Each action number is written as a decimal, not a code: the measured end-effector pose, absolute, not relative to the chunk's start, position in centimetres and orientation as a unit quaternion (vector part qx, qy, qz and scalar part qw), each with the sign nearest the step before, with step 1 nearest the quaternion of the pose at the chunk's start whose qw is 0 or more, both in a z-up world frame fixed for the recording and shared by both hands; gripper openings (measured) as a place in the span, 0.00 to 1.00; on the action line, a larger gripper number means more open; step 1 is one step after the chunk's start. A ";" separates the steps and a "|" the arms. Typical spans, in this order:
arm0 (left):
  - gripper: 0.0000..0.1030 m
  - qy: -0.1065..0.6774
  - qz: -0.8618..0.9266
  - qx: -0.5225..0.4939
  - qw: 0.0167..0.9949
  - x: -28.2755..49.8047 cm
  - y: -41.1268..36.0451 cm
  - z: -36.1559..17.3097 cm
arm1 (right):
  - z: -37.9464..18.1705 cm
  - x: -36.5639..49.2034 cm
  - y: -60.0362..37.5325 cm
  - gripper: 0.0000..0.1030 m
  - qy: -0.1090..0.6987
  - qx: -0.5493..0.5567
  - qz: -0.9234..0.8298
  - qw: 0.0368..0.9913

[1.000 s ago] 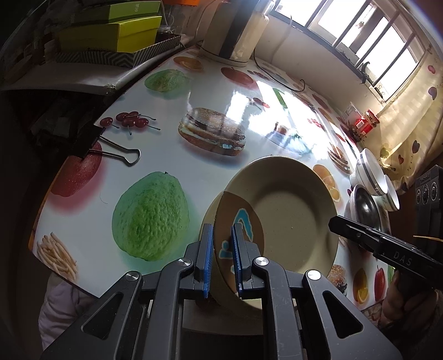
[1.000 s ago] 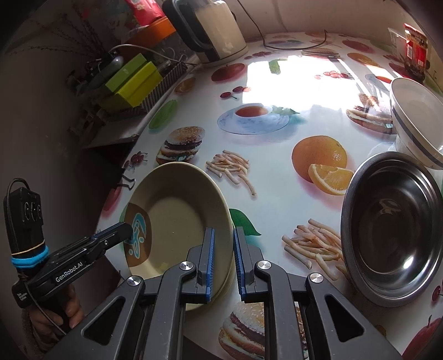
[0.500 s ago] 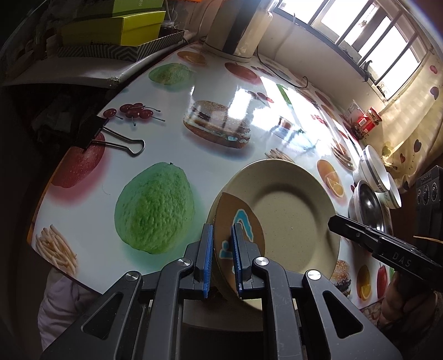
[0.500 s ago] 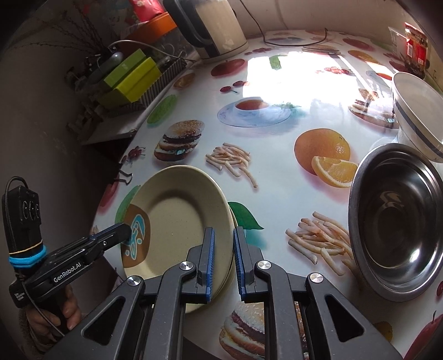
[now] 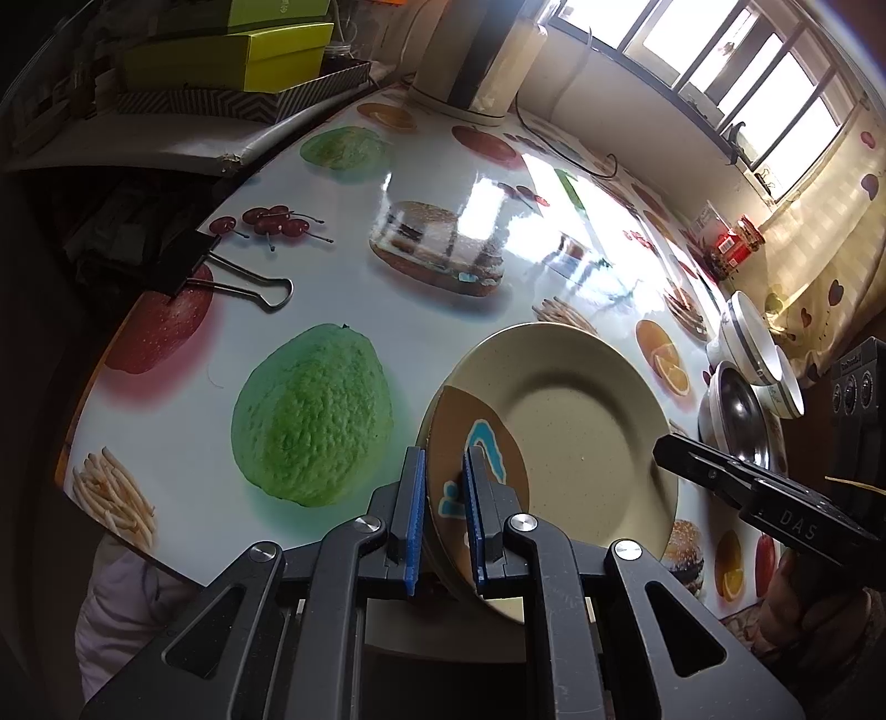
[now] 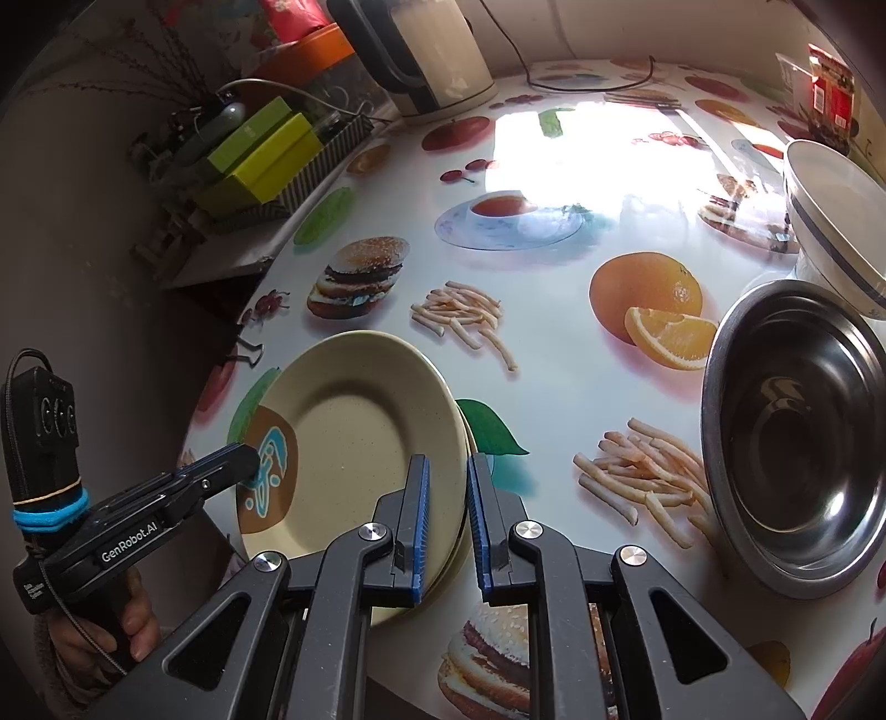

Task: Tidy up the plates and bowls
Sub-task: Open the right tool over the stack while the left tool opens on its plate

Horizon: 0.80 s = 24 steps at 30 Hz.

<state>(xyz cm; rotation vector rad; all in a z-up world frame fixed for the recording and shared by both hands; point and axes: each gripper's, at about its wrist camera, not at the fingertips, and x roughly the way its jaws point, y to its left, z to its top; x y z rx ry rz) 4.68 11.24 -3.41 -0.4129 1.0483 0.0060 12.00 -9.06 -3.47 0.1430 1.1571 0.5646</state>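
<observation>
Resting near the table's (image 6: 554, 354) front edge: beige plate (image 6: 354, 437) with a brown-and-blue patch on its rim, a second plate's rim showing just beneath it on the right side. Left gripper (image 5: 443, 518): jaws clamped on the patterned rim of the plate (image 5: 581, 421). Right gripper (image 6: 446, 523): jaws pinched on the opposite rim. Each gripper shows in the other's view, held by a hand (image 6: 105, 620). Steel bowl (image 6: 797, 437): on the table, right of the plates, well apart from them. White bowl (image 6: 830, 221) with a blue band: touching the steel bowl's far side, tilted. Binder clip (image 5: 216, 271): at the table's left edge. Kettle (image 6: 426, 50) and green boxes (image 6: 260, 155): at the far side.
</observation>
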 end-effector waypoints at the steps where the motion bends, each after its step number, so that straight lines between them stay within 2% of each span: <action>1: 0.13 0.497 0.002 -0.195 0.846 4.7 11.2 -3.4 | -3.4 12.0 -9.1 0.14 0.539 0.065 0.263 0.797; 11: 0.14 0.497 0.003 -0.199 0.845 4.6 11.3 -3.3 | -3.4 12.0 -9.1 0.14 0.537 0.063 0.264 0.799; 14: 0.17 0.495 0.003 -0.194 0.847 4.7 11.3 -3.2 | -3.2 11.9 -9.1 0.17 0.536 0.062 0.261 0.801; 17: 0.23 0.494 0.001 -0.189 0.849 4.8 11.2 -3.0 | -2.8 11.7 -9.1 0.24 0.527 0.046 0.251 0.811; 24: 0.35 0.478 0.012 -0.166 0.863 4.9 10.9 -1.6 | -1.9 11.6 -9.2 0.29 0.513 0.037 0.244 0.822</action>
